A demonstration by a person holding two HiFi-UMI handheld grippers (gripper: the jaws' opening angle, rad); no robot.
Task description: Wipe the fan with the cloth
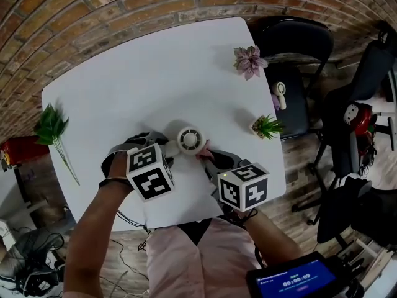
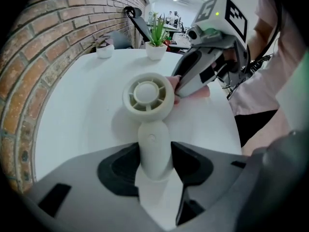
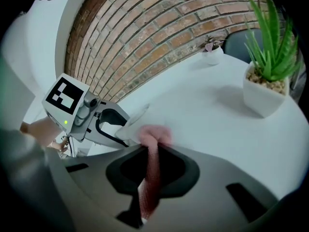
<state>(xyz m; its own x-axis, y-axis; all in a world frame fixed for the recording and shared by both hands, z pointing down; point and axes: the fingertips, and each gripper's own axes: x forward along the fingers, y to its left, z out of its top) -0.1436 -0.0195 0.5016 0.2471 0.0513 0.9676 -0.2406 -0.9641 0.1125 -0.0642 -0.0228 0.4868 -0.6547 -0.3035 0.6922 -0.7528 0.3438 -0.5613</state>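
A small cream hand fan (image 1: 190,139) is held above the white table (image 1: 142,79), its round head (image 2: 147,97) up and its handle (image 2: 154,151) clamped in my left gripper (image 2: 155,166). That left gripper (image 1: 160,149) stands left of the fan in the head view. My right gripper (image 1: 209,161) is shut on a pink cloth (image 3: 150,170). The cloth's bunched end (image 3: 155,134) presses against the right side of the fan head, and shows as a pink edge (image 2: 175,88) beside the fan in the left gripper view.
Near the table's right edge stands a potted green succulent (image 1: 267,126), and a pink-leaved plant pot (image 1: 249,61) sits farther back. A loose green sprig (image 1: 52,129) lies at the left edge. Black chairs (image 1: 298,48) stand past the right side. A brick wall runs behind.
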